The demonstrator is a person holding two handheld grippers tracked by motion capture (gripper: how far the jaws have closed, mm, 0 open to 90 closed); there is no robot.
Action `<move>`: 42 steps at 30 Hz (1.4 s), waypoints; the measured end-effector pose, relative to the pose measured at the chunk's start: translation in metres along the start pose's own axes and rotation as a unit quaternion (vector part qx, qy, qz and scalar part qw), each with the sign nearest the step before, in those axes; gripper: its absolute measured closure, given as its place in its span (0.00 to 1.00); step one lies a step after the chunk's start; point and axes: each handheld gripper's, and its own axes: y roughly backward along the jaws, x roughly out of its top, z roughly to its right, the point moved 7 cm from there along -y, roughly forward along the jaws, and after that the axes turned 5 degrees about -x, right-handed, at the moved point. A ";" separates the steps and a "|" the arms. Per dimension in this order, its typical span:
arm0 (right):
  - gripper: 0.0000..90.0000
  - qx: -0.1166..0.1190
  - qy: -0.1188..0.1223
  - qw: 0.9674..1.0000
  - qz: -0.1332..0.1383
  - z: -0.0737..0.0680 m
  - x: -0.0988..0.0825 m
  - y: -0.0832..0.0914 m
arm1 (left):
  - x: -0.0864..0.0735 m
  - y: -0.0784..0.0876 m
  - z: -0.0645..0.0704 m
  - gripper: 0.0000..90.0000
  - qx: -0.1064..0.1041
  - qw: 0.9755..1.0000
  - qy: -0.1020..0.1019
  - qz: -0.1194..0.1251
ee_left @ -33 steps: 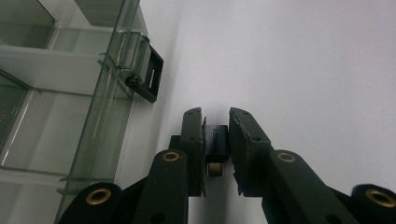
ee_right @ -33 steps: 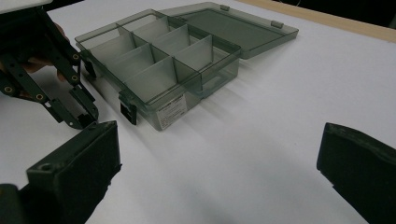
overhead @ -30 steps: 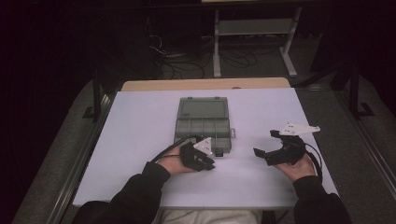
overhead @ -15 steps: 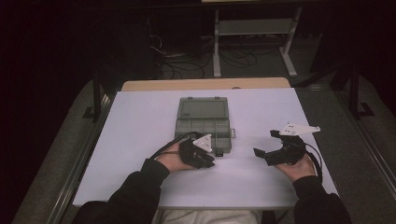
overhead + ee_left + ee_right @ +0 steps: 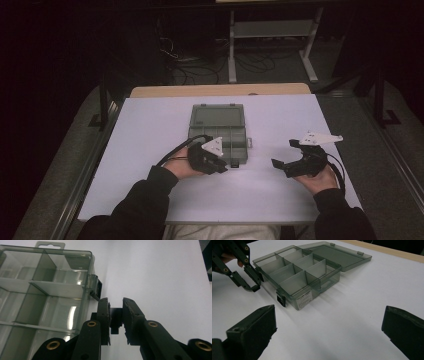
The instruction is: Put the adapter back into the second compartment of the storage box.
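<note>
Both hand-held grippers unmoved, left hand-held gripper [image 5: 220,169] still at organizer box [image 5: 218,134] latch [image 5: 115,321]

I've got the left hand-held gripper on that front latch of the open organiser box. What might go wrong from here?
1. The left hand-held gripper pinches only a small black latch on the organiser box; the hold may slip.
2. The right hand-held gripper hangs open, apart from the box, so pulling the latch may drag or tip the box.
3. The lid lies flat behind and could swing.
</note>
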 end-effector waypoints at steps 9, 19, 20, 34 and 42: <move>0.00 0.001 0.000 1.000 0.000 0.000 0.000 0.000 | 0.004 0.011 -0.008 0.84 0.009 1.000 0.000 0.008; 0.00 0.001 0.000 1.000 0.001 0.000 0.000 0.000 | 0.003 0.019 -0.014 0.84 0.014 1.000 0.010 0.015; 0.00 0.001 0.000 1.000 0.001 0.000 0.000 0.000 | 0.004 0.020 -0.014 0.84 0.015 1.000 0.009 0.015; 0.00 0.002 -0.001 1.000 0.001 0.000 0.000 0.000 | 0.004 0.041 -0.029 0.85 0.030 0.999 0.025 0.025; 0.00 0.003 0.000 1.000 0.001 0.000 0.000 0.000 | 0.002 0.051 -0.039 0.85 0.041 0.998 0.037 0.034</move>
